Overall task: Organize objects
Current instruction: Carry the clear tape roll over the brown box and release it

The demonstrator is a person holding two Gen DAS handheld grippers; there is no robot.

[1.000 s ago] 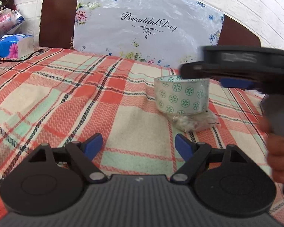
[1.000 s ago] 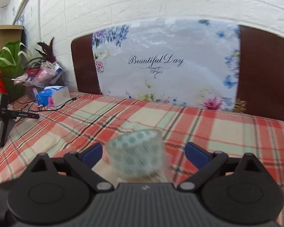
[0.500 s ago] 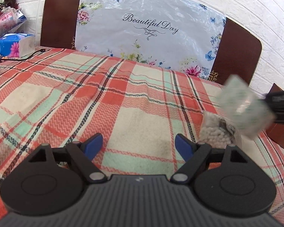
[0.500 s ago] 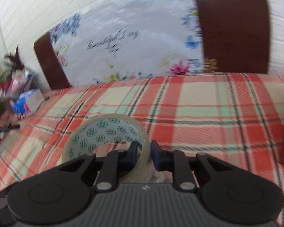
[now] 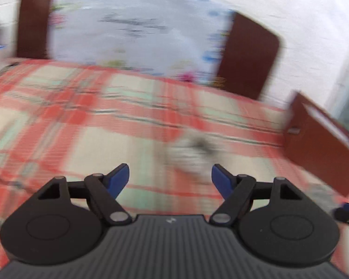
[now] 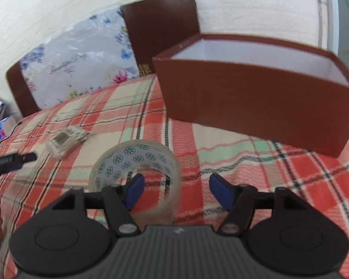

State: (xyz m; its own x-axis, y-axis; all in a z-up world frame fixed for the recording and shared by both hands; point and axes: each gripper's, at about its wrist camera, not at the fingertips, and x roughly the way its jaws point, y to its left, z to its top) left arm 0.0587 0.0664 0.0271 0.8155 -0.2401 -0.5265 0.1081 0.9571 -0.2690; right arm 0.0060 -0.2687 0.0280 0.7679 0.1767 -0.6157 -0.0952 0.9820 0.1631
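- Tape first: the clear roll of packing tape printed with green rosettes [image 6: 137, 176] lies on the red, green and cream plaid cloth [image 6: 244, 162], in front of the open brown cardboard box with a white inside [image 6: 256, 97] and short of it.
- Handling, as a judgement: the roll looks light and stiff, with a slick outer face, so pinching through the ring wall should hold better than squeezing the outside.
- Right gripper [image 6: 174, 189]: its jaws are opening. The left blue pad [image 6: 135, 189] sits inside the roll's hole, the right one outside and apart from the wall, so nothing is clamped.
- Right hand tilts downward toward the cloth, aimed at the box's near wall.
- Small clear packet with pale contents [image 6: 65, 140] lies on the cloth well left of the roll, looking soft and crinkly.
- Left gripper [image 5: 169, 179]: jaws closing but wide apart, empty; the packet [image 5: 188, 155] shows blurred just beyond them.
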